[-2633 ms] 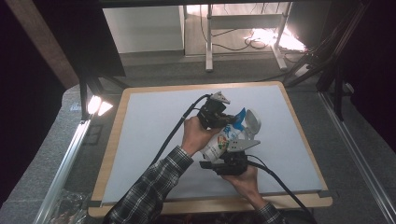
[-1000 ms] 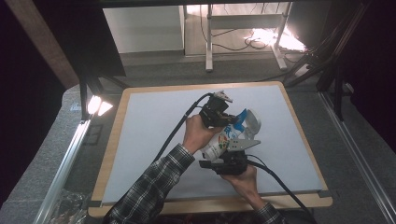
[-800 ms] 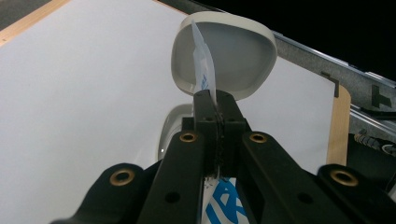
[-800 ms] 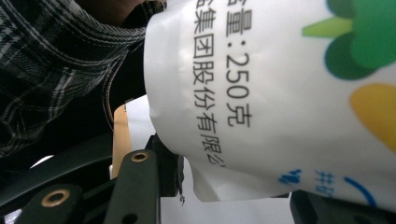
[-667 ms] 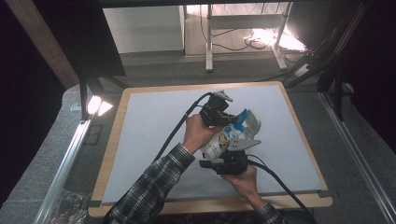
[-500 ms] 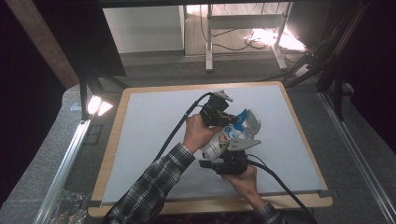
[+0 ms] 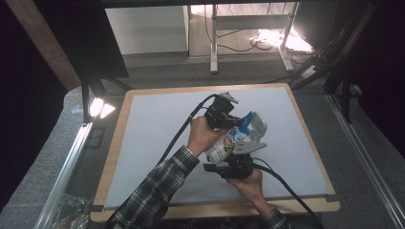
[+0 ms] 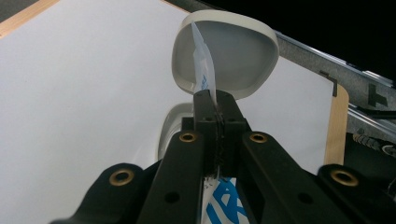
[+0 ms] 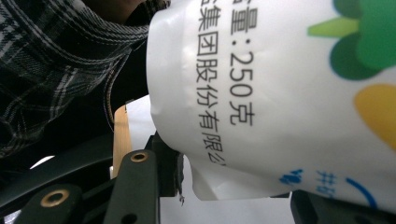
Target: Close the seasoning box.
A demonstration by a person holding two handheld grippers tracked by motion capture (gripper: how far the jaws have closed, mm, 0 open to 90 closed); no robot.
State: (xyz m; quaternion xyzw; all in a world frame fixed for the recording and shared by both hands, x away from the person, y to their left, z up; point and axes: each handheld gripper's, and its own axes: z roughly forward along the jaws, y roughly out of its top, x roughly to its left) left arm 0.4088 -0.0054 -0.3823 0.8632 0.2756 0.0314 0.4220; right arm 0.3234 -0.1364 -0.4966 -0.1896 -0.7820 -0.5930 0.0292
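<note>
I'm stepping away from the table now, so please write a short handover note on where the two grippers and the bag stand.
Left gripper: shut on the thin top edge of the white printed plastic bag, just in front of the white rounded bowl.
Right gripper: jaws on either side of the bag's lower body, holding it above the white table mat.
Done: the bag is lifted and its top is pinched.
Left, probably: tear or pull the top open and tip the contents into the bowl. Whether the seal is already open cannot be told.
</note>
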